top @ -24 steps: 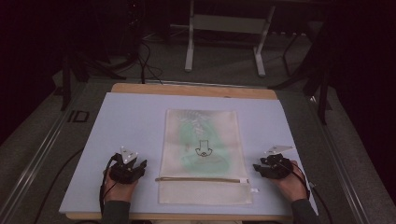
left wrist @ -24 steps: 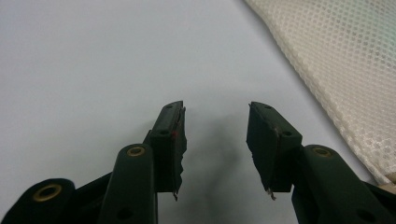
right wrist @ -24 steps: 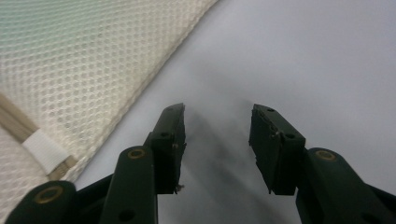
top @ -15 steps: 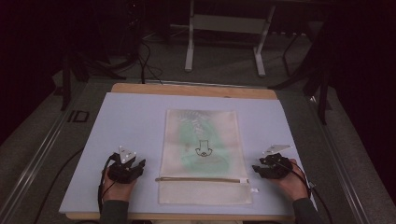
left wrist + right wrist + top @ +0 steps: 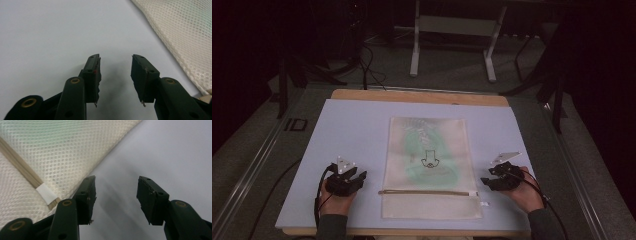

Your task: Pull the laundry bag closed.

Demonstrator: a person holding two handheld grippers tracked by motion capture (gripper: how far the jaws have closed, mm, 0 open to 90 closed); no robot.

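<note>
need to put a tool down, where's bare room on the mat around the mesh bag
The mat is bare left of the mesh bag above the left gripper, right of it above the right gripper, and along the far edge. The near edge is crowded by both hands.

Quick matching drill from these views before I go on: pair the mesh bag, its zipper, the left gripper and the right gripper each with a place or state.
Things:
1. mesh bag
2. zipper
3. left gripper
4. right gripper

Places or states:
A. open, over bare mat, bag edge at its right
B. flat in the middle of the mat
C. open, beside the zipper's white end
D. tan strip across the bag's near part

Pairs: 1-B, 2-D, 3-A, 4-C
</note>
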